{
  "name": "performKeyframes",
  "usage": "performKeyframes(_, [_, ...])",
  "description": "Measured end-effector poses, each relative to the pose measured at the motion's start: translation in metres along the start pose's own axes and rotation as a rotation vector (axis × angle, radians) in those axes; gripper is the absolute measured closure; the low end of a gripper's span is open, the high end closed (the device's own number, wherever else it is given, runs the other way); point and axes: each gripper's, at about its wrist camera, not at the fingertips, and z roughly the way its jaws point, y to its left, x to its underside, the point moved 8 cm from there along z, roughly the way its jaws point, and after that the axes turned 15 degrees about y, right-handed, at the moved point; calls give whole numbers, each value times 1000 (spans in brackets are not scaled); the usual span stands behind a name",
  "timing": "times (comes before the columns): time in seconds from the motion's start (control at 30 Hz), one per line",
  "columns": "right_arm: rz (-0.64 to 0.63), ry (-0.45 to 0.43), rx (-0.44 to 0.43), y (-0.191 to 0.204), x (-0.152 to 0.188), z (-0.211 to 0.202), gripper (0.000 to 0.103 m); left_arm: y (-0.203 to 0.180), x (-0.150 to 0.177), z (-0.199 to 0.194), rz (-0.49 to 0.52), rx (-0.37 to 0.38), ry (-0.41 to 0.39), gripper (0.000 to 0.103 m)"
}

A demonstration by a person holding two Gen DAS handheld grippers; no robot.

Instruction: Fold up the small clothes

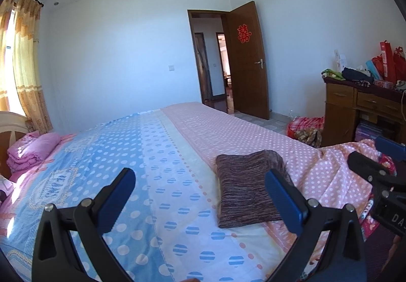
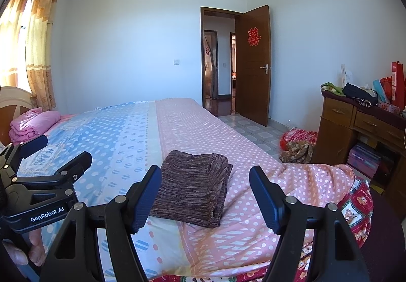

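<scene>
- Sweater (image 2: 192,185) lies folded on the bedsheet (image 2: 127,134) (dotted pink and blue).
- My left gripper (image 1: 200,195) and right gripper (image 2: 205,195) hover spread, holding nothing.

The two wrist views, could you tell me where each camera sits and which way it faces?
Left wrist: on the left gripper, open, facing across the bed toward the door; the right gripper shows at right.
Right wrist: on the right gripper, open, facing likewise; the left gripper and a hand show at left.
Shared: the folded brown garment, bed, door.
</scene>
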Motion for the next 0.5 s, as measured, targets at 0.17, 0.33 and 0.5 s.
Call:
performKeyframes(0.17, [4, 2, 0, -1, 0, 1, 31, 4, -1, 4, -8, -13, 7, 0])
performKeyframes(0.33, [6, 6, 1, -1, 1, 2, 31, 2, 2, 4, -5, 31, 8, 0])
performKeyframes(0.5, [18, 16, 1, -5, 3, 5, 31, 2, 1, 7, 5, 40, 23, 0])
